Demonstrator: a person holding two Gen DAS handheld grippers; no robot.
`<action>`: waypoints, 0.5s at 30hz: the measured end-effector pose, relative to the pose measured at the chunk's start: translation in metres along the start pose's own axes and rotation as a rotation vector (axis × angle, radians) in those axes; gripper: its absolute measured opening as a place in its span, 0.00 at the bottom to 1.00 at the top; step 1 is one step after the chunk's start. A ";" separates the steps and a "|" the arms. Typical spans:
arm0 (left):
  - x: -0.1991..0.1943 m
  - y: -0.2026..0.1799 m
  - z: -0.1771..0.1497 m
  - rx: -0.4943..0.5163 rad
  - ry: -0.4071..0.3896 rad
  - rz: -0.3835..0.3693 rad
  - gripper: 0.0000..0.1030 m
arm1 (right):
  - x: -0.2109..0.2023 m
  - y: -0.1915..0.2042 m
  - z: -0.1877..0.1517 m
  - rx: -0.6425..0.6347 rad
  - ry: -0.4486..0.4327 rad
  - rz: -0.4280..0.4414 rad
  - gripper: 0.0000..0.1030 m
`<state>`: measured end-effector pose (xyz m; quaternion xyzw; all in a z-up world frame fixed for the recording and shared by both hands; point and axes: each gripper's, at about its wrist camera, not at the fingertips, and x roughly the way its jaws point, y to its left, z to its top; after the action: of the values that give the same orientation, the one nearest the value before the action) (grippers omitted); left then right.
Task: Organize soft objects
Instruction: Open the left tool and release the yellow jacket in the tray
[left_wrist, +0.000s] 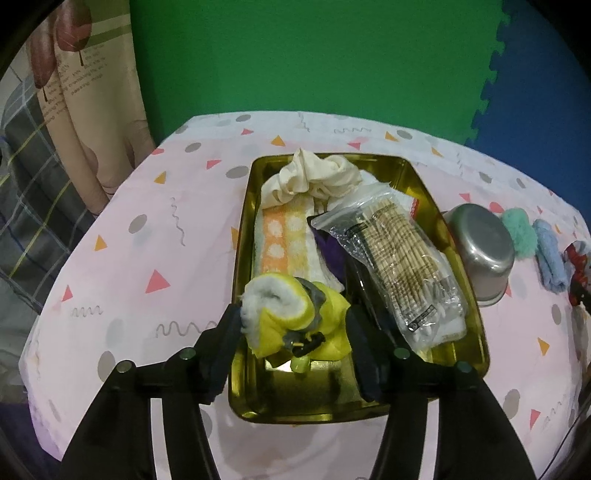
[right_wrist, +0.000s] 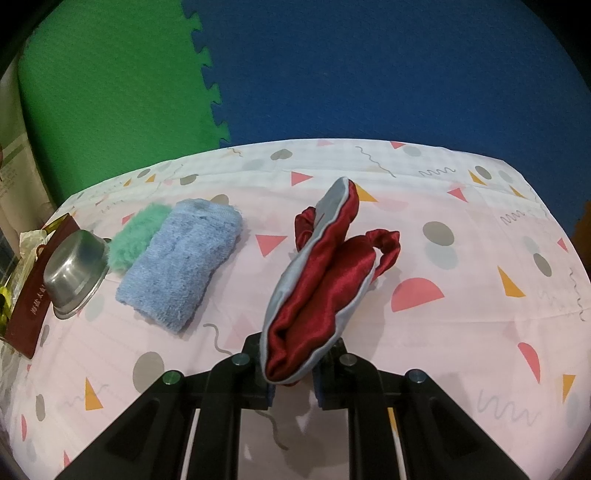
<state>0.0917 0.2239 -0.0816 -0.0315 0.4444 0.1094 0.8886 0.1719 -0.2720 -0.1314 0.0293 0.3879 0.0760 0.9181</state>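
Left wrist view: the left gripper (left_wrist: 295, 325) hangs over the near end of the gold tray (left_wrist: 242, 236). Its fingers (left_wrist: 225, 332) are spread, and the yellow cloth (left_wrist: 291, 317) sits between them at the tray's near end. The left finger is at the cloth's white rolled edge; I cannot tell if the right finger touches it. The cloth is a crumpled bundle with no clear long axis. Behind it in the tray lie an orange towel (left_wrist: 284, 240), a cream cloth (left_wrist: 314, 177) at the far end, and a swab bag (left_wrist: 399, 266) along the right side. A metal bowl (left_wrist: 476, 247) stands upside down just beside the tray.

Right wrist view: the right gripper (right_wrist: 290, 373) has its fingers pressed on the near end of the red pouch (right_wrist: 317, 280). The pouch points away from the fingers, tilted up over the worktop (right_wrist: 461, 332), with its long axis toward the far edge. To the left lie a blue towel (right_wrist: 181, 262) and a green puff (right_wrist: 136, 236), touching each other, then the bowl (right_wrist: 74, 273). They are well apart from the pouch.
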 end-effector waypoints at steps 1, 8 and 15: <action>-0.003 0.001 0.000 -0.002 -0.005 -0.005 0.56 | 0.000 0.000 0.000 -0.002 0.002 -0.004 0.15; -0.023 0.005 0.002 -0.020 -0.054 -0.012 0.59 | 0.002 0.006 0.000 -0.025 0.007 -0.034 0.15; -0.040 0.014 0.005 -0.087 -0.104 -0.009 0.60 | 0.002 0.007 0.000 -0.030 0.008 -0.042 0.15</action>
<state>0.0692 0.2314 -0.0464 -0.0664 0.3925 0.1263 0.9086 0.1727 -0.2650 -0.1324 0.0070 0.3910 0.0626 0.9182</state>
